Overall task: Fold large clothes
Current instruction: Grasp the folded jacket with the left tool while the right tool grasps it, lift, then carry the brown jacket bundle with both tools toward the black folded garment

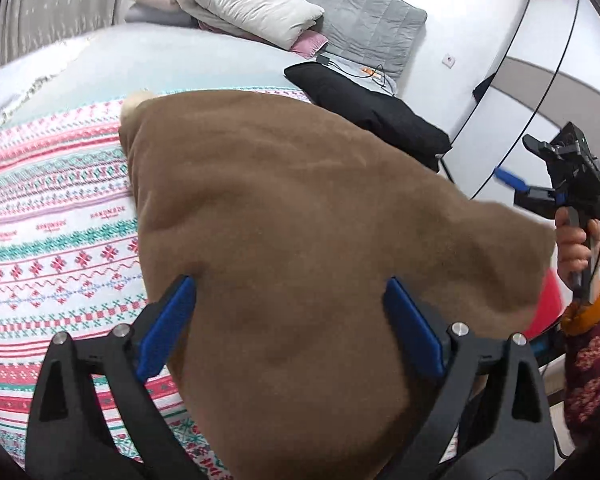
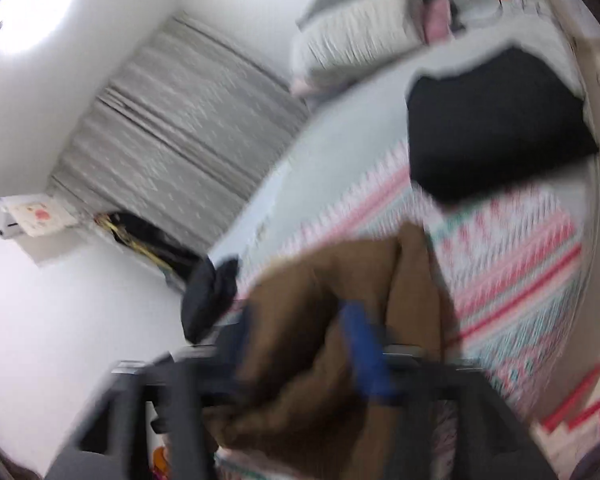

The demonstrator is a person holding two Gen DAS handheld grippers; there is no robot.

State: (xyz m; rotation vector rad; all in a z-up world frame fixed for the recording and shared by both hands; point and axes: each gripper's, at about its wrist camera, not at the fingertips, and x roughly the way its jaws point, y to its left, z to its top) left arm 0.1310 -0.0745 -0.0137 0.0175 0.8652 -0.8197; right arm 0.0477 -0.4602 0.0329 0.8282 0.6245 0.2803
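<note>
A large brown fleece garment [image 1: 300,200] lies spread on the patterned bedspread [image 1: 60,240]. My left gripper [image 1: 290,280] hovers just over its near part, jaws wide apart, blue pads [image 1: 168,328] either side of the cloth and not pinching it. My right gripper [image 1: 514,158] is held up past the garment's right corner by a hand [image 1: 572,248]; it is open with nothing between its fingers. The right wrist view is blurred: the brown garment [image 2: 340,280] shows bunched beyond the right gripper [image 2: 300,312], a blue pad [image 2: 364,344] beside it.
A folded black garment [image 1: 372,100] lies on the bed beyond the brown one. A white pillow [image 1: 244,0] and pink cloth sit at the headboard. A wardrobe [image 1: 540,80] stands right of the bed. A small dark item [image 2: 208,292] lies at the bed's far edge near the curtain [image 2: 180,120].
</note>
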